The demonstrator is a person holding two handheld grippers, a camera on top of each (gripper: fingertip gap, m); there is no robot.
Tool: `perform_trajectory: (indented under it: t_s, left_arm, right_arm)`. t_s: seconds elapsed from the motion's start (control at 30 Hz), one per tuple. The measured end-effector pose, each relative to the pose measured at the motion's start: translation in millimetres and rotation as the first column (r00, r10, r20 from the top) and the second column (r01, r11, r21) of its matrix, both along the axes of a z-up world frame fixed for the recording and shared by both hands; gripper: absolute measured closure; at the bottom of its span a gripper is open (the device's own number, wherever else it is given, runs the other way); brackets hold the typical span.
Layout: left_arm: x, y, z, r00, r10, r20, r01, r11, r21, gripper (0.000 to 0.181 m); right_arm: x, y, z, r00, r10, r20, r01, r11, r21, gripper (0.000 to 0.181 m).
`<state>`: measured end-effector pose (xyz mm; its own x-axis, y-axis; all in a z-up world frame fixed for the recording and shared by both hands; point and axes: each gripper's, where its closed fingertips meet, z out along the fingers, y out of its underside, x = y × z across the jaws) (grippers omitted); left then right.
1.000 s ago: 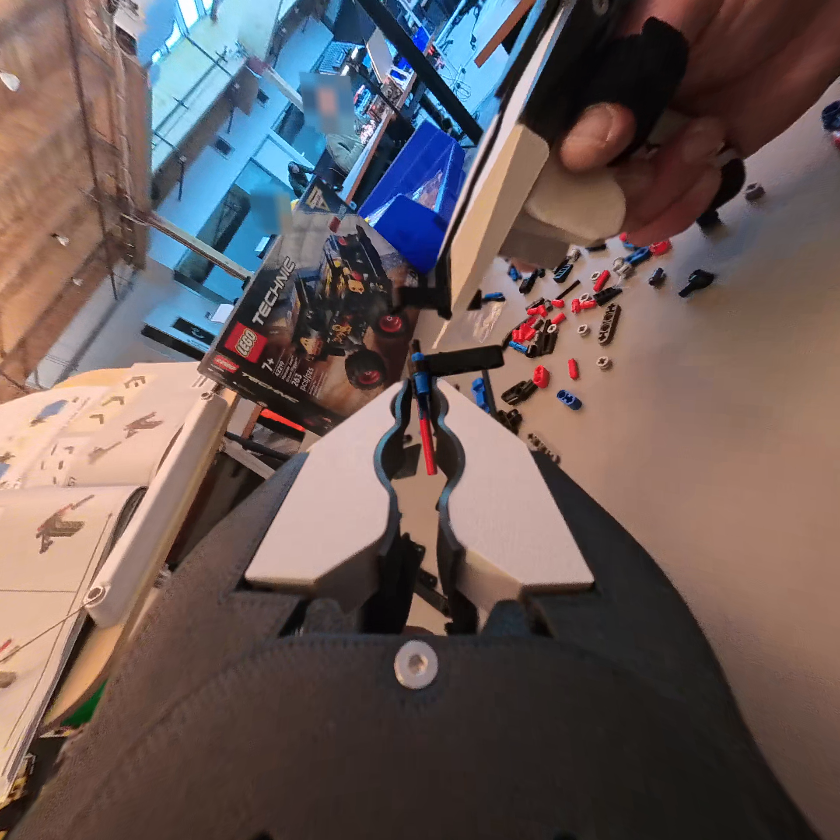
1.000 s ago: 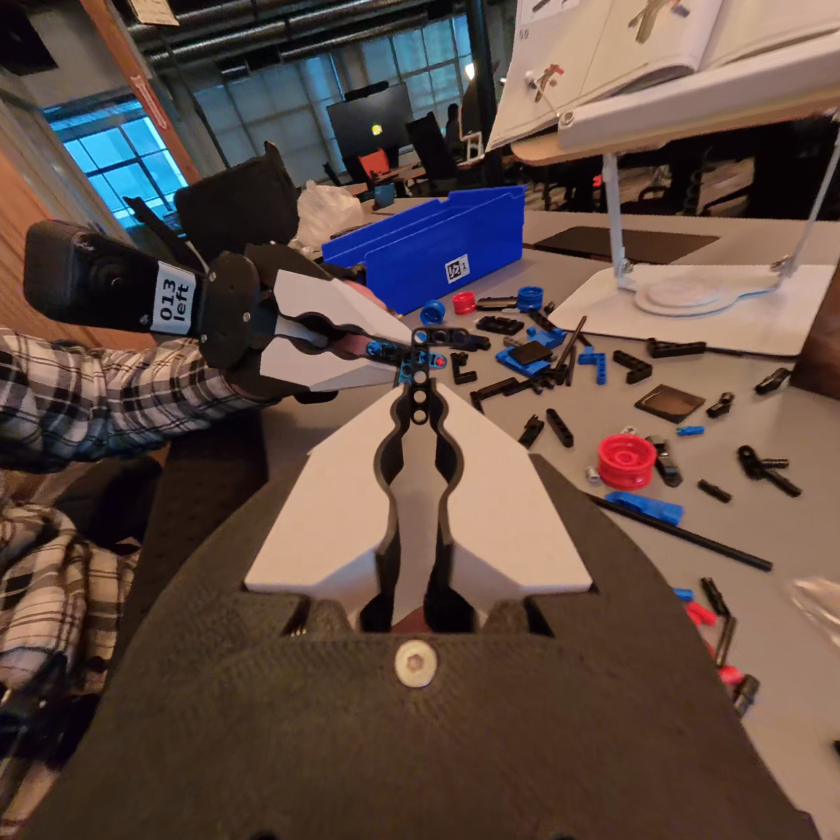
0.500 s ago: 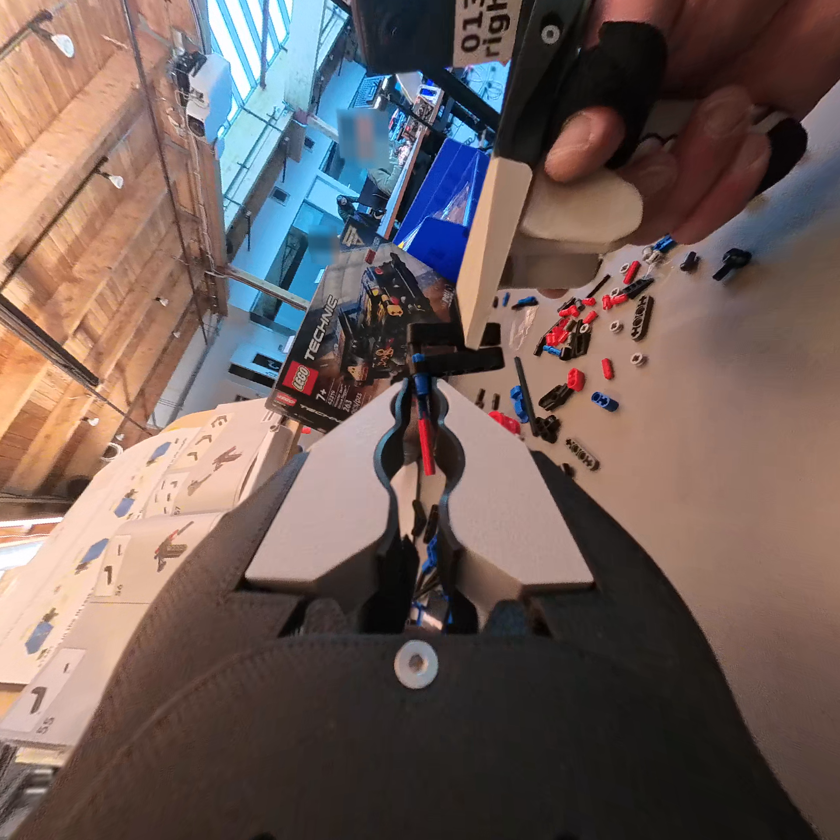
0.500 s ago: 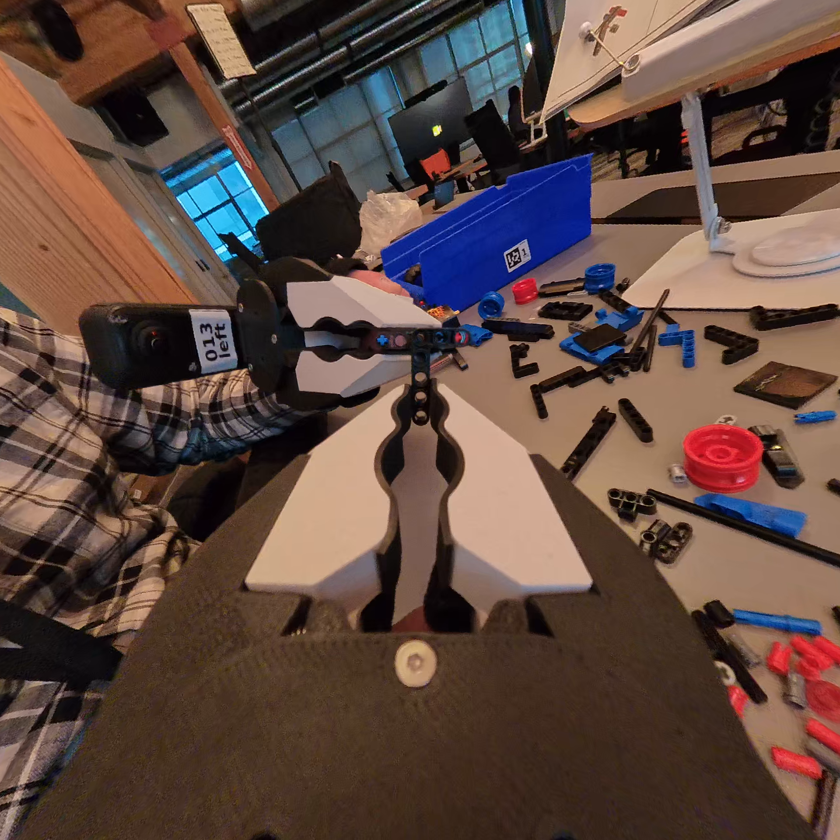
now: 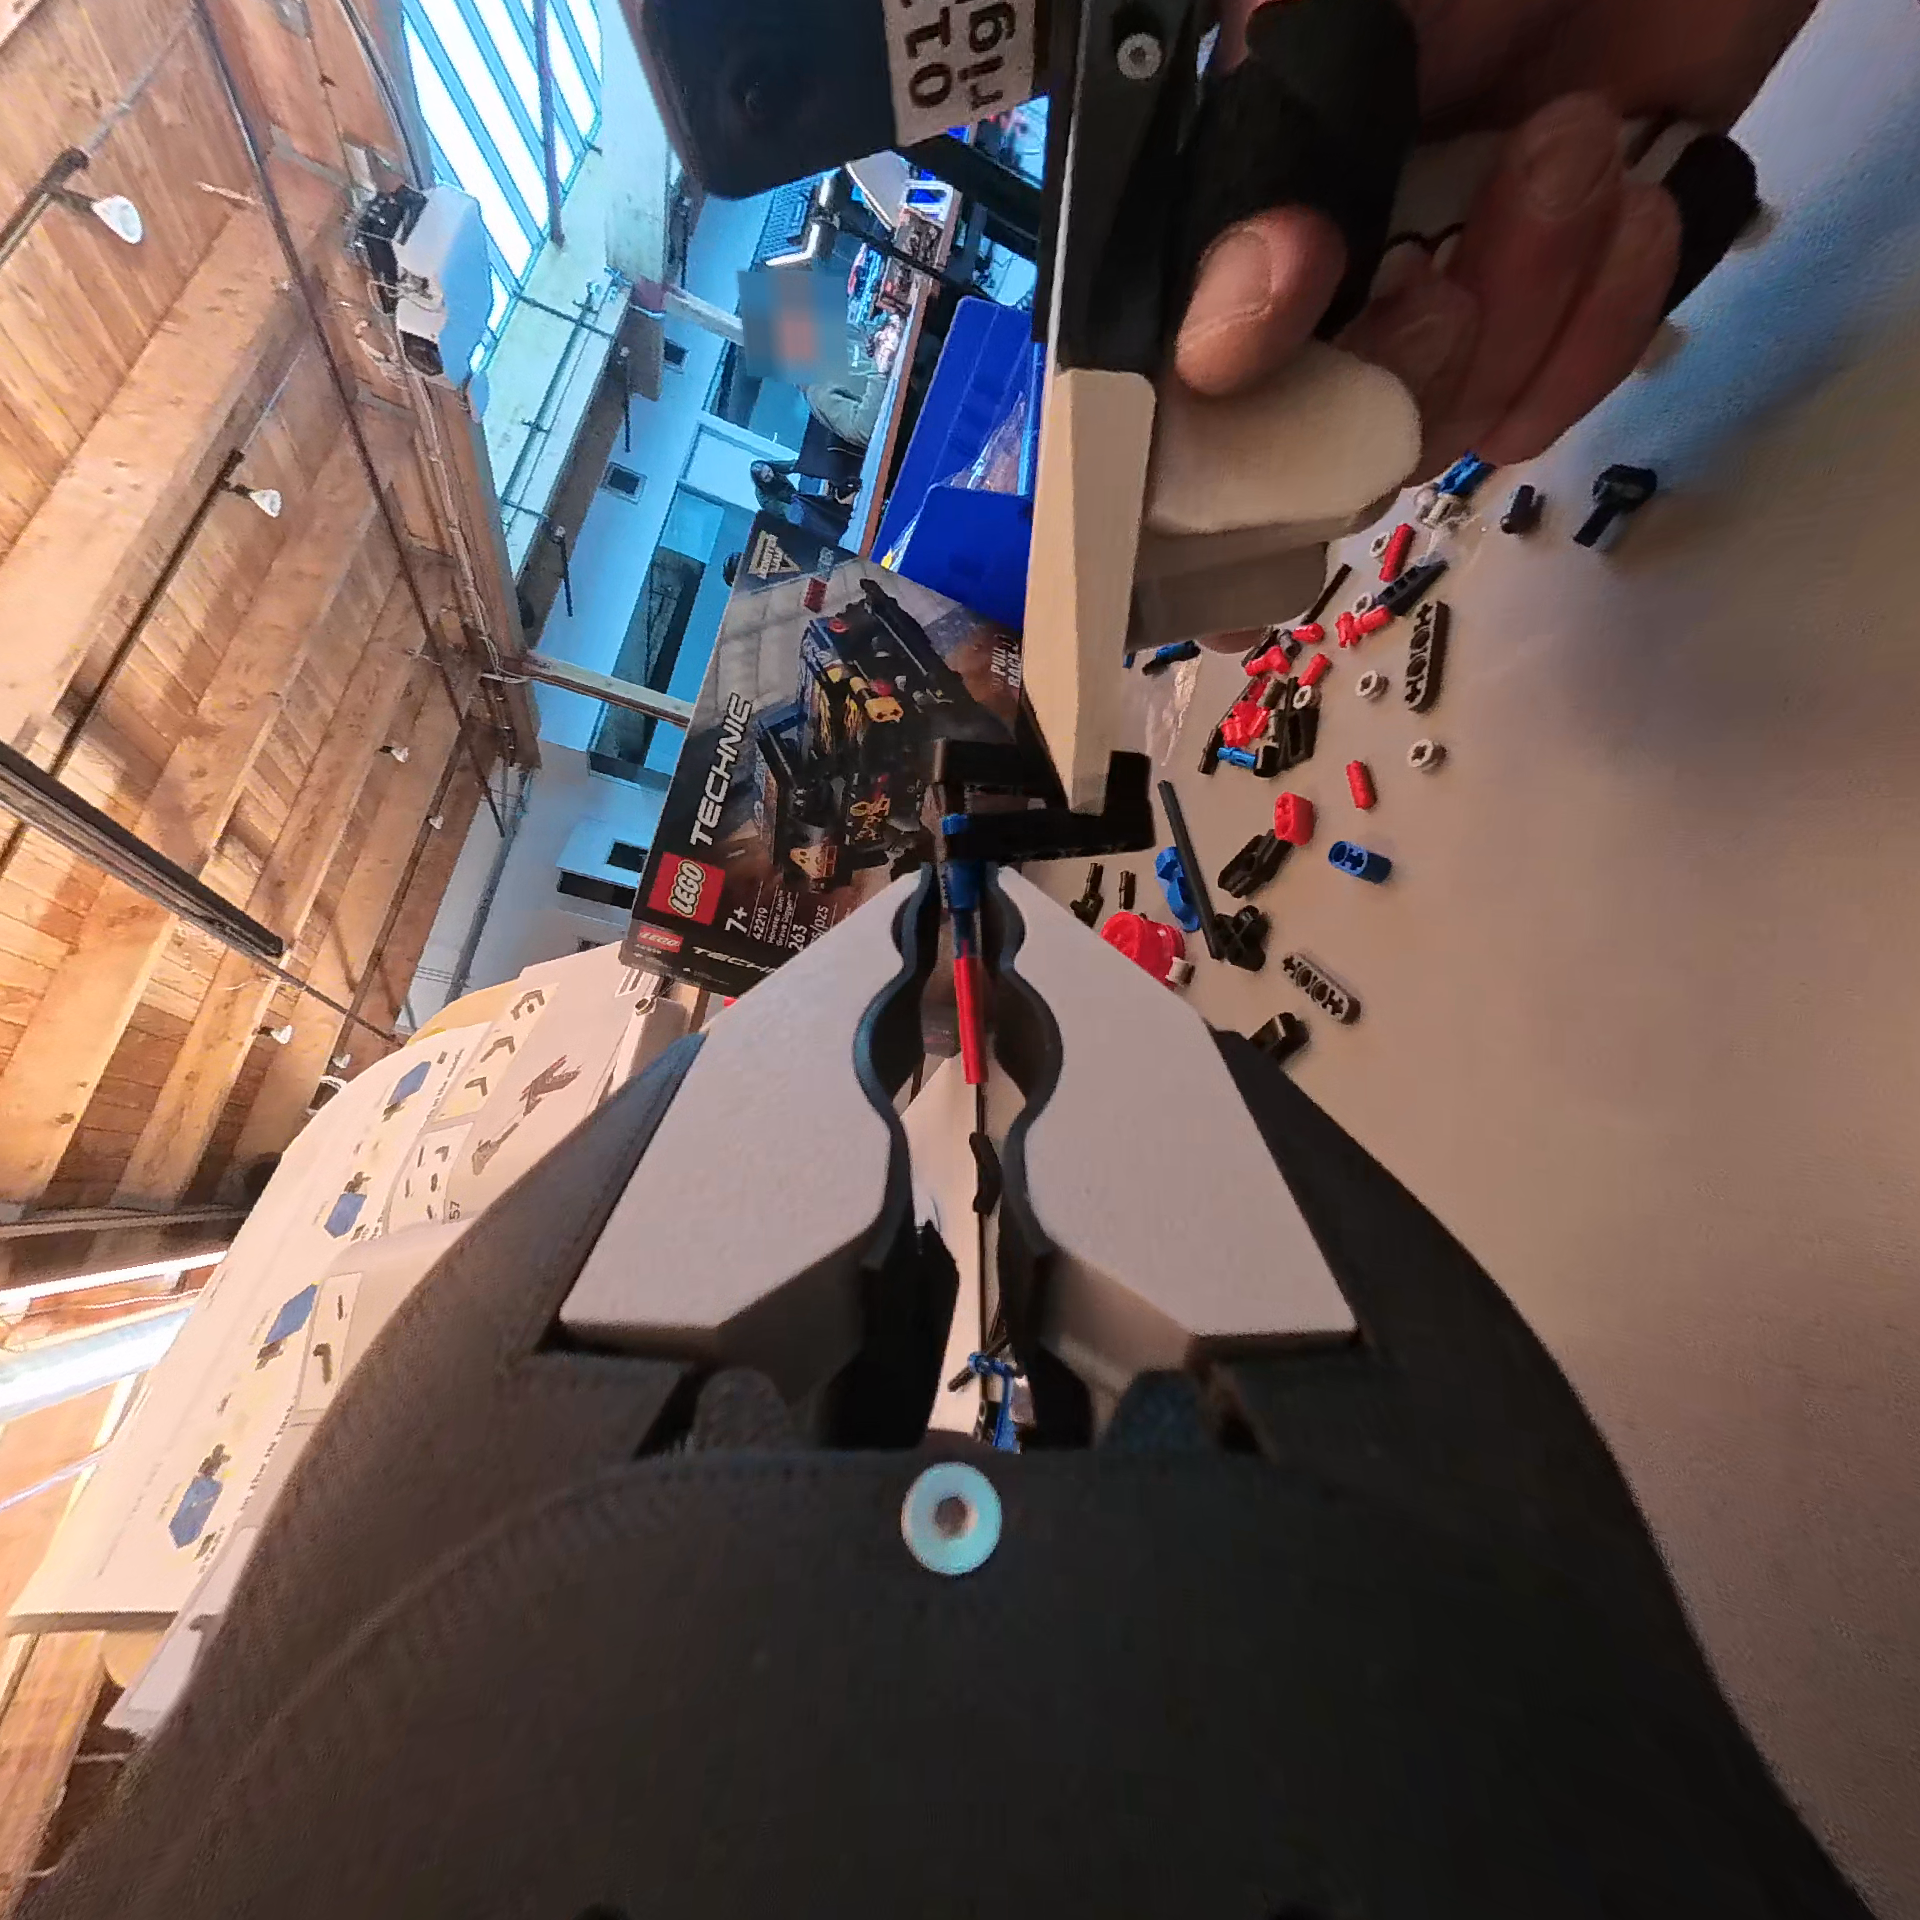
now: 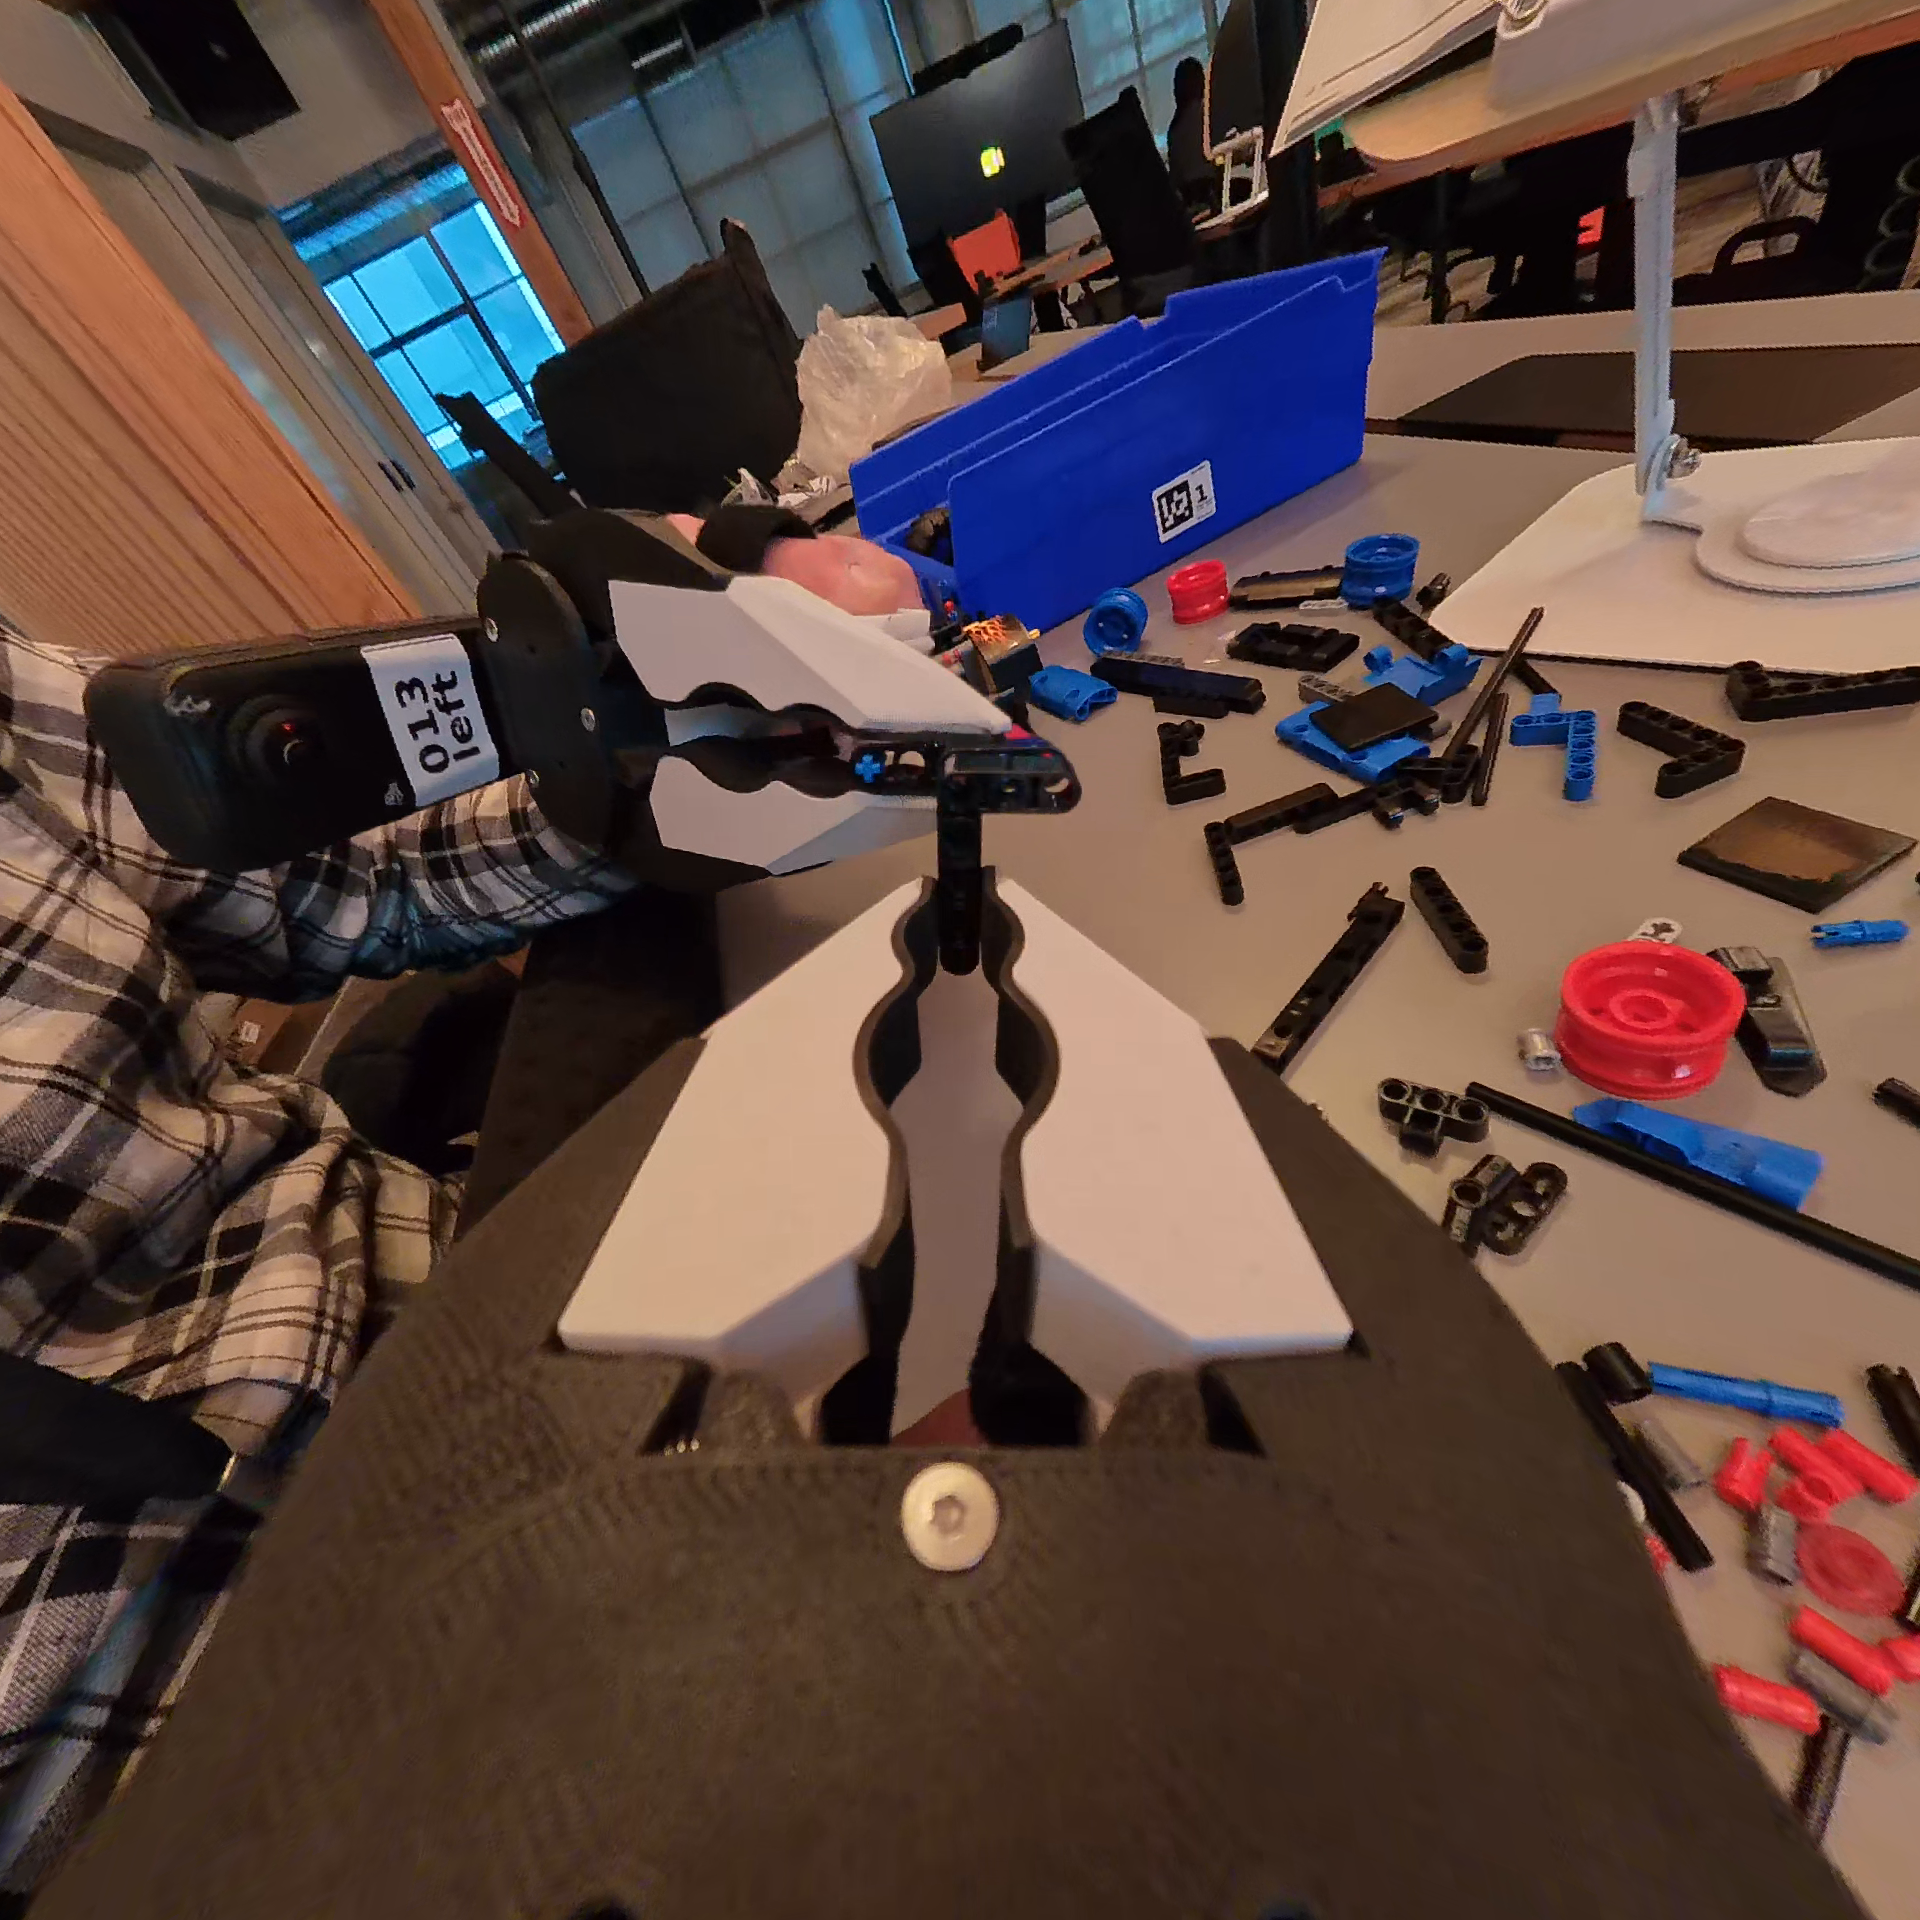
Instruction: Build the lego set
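Observation:
My left gripper (image 5: 961,894) is shut on a small assembly: a red axle (image 5: 971,1013) with a blue pin (image 5: 958,868) at its tip. The pin meets a black beam (image 5: 1049,826). My right gripper (image 6: 958,899) is shut on a black beam (image 6: 958,883) that stands upright and joins a black cross beam (image 6: 1003,779). The left gripper also shows in the right wrist view (image 6: 997,769), held sideways above the table edge. The right gripper shows from the side in the left wrist view (image 5: 1091,800), a hand around it.
Loose black, blue and red pieces lie across the grey table (image 6: 1351,883), among them a red wheel hub (image 6: 1647,1018) and a long black axle (image 6: 1683,1184). A blue bin (image 6: 1132,457), the set's box (image 5: 821,769) and a white stand (image 6: 1662,582) with the instruction booklet (image 5: 343,1195) stand behind. The tips of both grippers are at nearly the same place. The red wheel hub (image 6: 1647,1018) is about equally far from each gripper, around 15 cm. It turns up in the left wrist view (image 5: 1123,937) as well.
Both grippers stayed shut on the joined pieces. The two views have tilted and drawn closer, and the right gripper now stands more upright over the left gripper's tip.

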<state>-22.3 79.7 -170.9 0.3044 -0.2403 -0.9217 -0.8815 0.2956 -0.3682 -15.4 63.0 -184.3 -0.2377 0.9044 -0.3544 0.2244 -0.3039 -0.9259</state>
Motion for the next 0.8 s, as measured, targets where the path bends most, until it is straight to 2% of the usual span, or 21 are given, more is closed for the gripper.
perform_trajectory:
  t_s: [0.4, 0.8]
  left_arm:
    - [2.2, -1.4, -16.5, 0.998, -0.031, -0.06, 0.029, 0.999, -0.036, 0.177]
    - [6.4, 0.0, -15.8, 0.997, -0.042, -0.068, 0.04, 0.999, -0.023, 0.177]
  right_arm:
    - [-0.3, -3.8, -17.7, 0.995, 0.017, 0.095, -0.019, 0.999, 0.028, 0.177]
    - [0.6, -2.9, -12.4, 0.998, 0.015, 0.064, -0.017, 0.999, 0.03, 0.177]
